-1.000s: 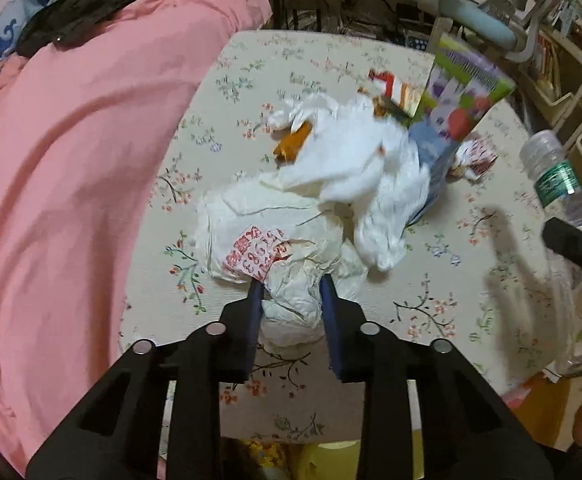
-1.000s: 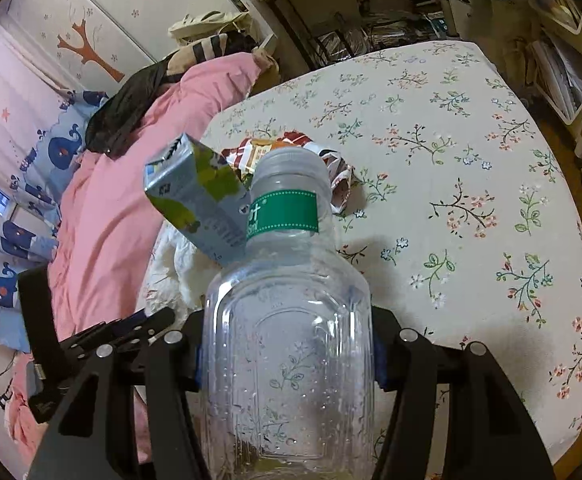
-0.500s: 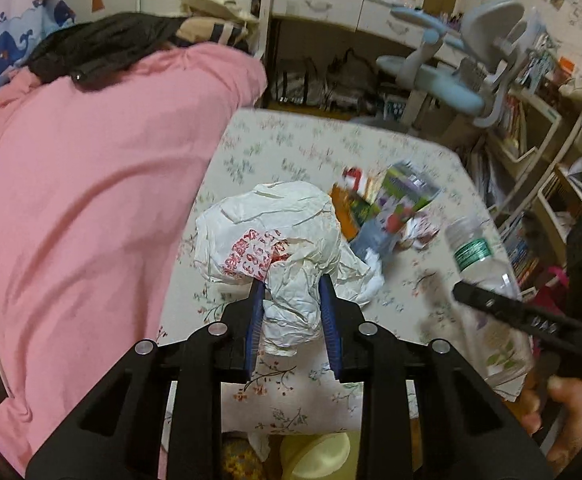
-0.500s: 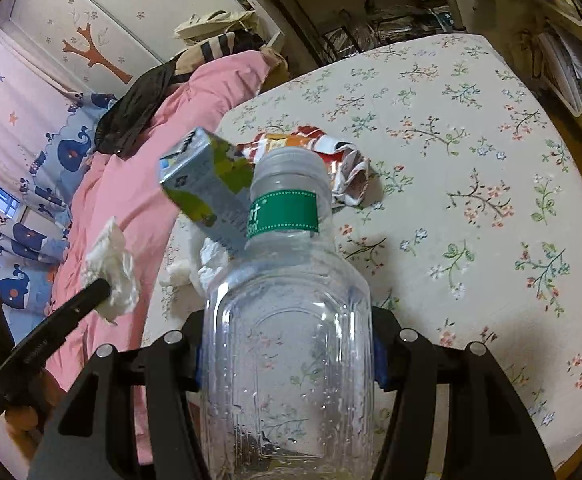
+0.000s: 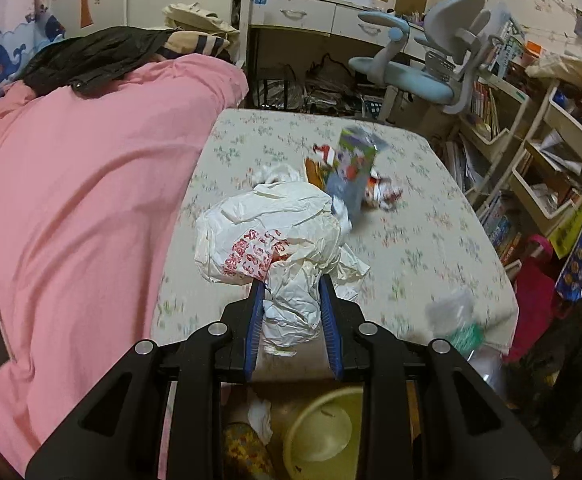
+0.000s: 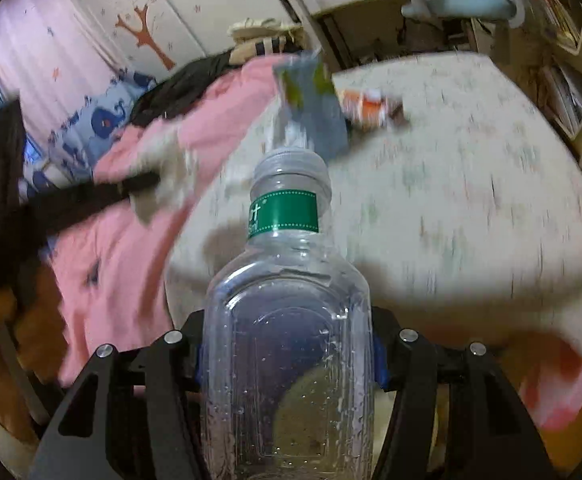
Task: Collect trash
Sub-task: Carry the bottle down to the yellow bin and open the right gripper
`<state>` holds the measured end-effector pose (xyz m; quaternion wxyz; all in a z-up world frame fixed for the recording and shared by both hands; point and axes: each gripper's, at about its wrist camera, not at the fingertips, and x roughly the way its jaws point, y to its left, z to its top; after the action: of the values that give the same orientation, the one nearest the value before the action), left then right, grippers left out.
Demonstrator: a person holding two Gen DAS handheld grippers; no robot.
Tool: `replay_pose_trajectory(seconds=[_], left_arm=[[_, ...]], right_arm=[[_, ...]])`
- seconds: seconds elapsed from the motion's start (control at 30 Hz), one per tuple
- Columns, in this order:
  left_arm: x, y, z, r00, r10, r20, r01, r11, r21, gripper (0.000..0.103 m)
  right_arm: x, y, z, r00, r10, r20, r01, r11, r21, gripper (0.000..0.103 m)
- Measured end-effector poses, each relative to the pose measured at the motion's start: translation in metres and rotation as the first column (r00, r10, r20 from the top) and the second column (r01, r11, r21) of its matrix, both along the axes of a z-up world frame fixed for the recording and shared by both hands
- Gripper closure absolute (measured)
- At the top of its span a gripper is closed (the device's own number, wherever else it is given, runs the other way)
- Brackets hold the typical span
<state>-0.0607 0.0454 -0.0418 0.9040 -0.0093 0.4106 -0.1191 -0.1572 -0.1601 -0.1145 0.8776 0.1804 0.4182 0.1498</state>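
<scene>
Crumpled white plastic bag (image 5: pixel 287 264) clamped in left hand-held gripper (image 5: pixel 291 300), clear plastic bottle (image 6: pixel 287 340) clamped in right hand-held gripper (image 6: pixel 287 360), floral bench (image 5: pixel 431 248) beyond.

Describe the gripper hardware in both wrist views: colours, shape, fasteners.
The left gripper and right gripper match: matte black angular frames with triangular cutouts, round silver bolt heads at the joints, and blue ribbed finger pads. No cables, markings or sleeves show.
</scene>
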Motion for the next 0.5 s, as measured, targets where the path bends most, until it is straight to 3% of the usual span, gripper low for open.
replay_pose_trajectory(seconds=[0.13, 0.33, 0.5], left_arm=[[-0.023, 0.002, -0.001, 1.0, -0.001, 0.02, 0.001, 1.0, 0.007, 0.077], [-0.043, 0.005, -0.005, 1.0, 0.0, 0.025, 0.0, 1.0, -0.004, 0.077], [-0.052, 0.004, -0.009, 1.0, -0.002, 0.023, 0.002, 1.0, 0.007, 0.077]], right_arm=[[-0.021, 0.008, -0.029, 0.998, 0.006, -0.069, -0.006, 1.0, 0.0, 0.046], [-0.022, 0.04, -0.063, 0.991, 0.064, -0.12, -0.078, 0.99, -0.118, 0.046], [-0.013, 0.055, -0.105, 0.973, 0.085, -0.216, -0.129, 0.971, -0.201, 0.046]])
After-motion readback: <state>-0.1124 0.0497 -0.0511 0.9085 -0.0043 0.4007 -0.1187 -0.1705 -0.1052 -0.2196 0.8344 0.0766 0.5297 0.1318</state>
